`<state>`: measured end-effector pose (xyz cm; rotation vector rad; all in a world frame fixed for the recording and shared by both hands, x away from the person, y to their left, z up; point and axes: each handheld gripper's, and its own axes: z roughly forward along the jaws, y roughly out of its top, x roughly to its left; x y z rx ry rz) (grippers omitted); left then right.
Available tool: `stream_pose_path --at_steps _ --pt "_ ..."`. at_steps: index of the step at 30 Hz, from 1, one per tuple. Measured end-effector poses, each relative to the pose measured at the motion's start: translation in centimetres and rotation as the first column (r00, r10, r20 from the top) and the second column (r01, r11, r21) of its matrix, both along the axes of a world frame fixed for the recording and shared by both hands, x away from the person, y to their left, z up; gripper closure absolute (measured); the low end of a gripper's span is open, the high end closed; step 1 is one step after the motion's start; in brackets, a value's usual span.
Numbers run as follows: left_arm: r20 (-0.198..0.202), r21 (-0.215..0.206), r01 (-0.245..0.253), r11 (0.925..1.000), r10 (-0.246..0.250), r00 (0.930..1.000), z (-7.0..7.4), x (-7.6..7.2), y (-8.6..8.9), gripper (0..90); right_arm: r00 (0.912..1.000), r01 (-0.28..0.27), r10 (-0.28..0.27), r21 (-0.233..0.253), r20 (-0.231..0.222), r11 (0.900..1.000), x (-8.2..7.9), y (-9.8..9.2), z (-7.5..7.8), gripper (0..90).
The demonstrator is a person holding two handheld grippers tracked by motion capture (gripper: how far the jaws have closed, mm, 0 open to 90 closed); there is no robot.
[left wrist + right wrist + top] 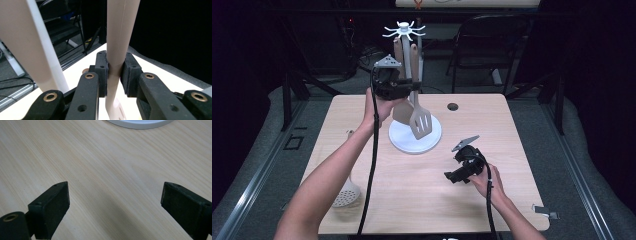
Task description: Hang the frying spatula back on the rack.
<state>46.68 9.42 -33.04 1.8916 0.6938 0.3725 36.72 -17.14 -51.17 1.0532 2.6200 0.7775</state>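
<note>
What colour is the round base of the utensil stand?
White; the stand's base shows best in the high view, under the hanging slotted spatula.

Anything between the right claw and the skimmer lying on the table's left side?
Yes. The left forearm and its cable cross the table between the open right claw and the skimmer. The rack base sits farther back, off that line.

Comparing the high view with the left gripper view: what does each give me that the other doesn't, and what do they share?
High view alone: the skimmer lying at the table's left edge, the right gripper low over the wood, the rack's hook crown and round base. Left gripper view alone: the pads pressed onto the slotted spatula's handle. Both: the left gripper, the spatula, the neighbouring hung utensil.
</note>
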Motion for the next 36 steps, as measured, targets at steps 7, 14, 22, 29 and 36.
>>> stream_pose_path --at_steps 7,14,22,29,36 --pt "-0.001 -0.003 -0.003 1.0 0.003 1.0 0.7 0.9 0.0 77.3 1.0 0.004 -0.004 0.011 0.0 1.0 0.1 0.0 -0.2 8.1" --pt "-0.025 -0.016 -0.016 0.9997 0.015 0.9996 0.7 1.8 0.0 77.3 1.0 0.003 -0.003 0.007 0.004 1.0 0.1 0.0 -0.3 8.2" --pt "-0.048 -0.017 -0.033 0.9993 0.032 0.9983 0.4 2.5 0.3 77.3 1.0 0.0 0.0 -0.002 -0.007 1.0 0.1 0.1 -0.2 8.2" --pt "-0.047 -0.009 -0.061 0.9981 0.06 0.9971 0.2 2.9 0.3 77.2 1.0 -0.004 0.004 -0.004 0.003 1.0 0.1 0.0 -0.2 8.3" --pt "0.01 0.037 -0.125 0.9915 0.124 0.9922 0.1 2.6 -0.1 77.1 1.0 -0.006 0.006 -0.004 0.003 1.0 0.1 0.0 -0.2 8.3"
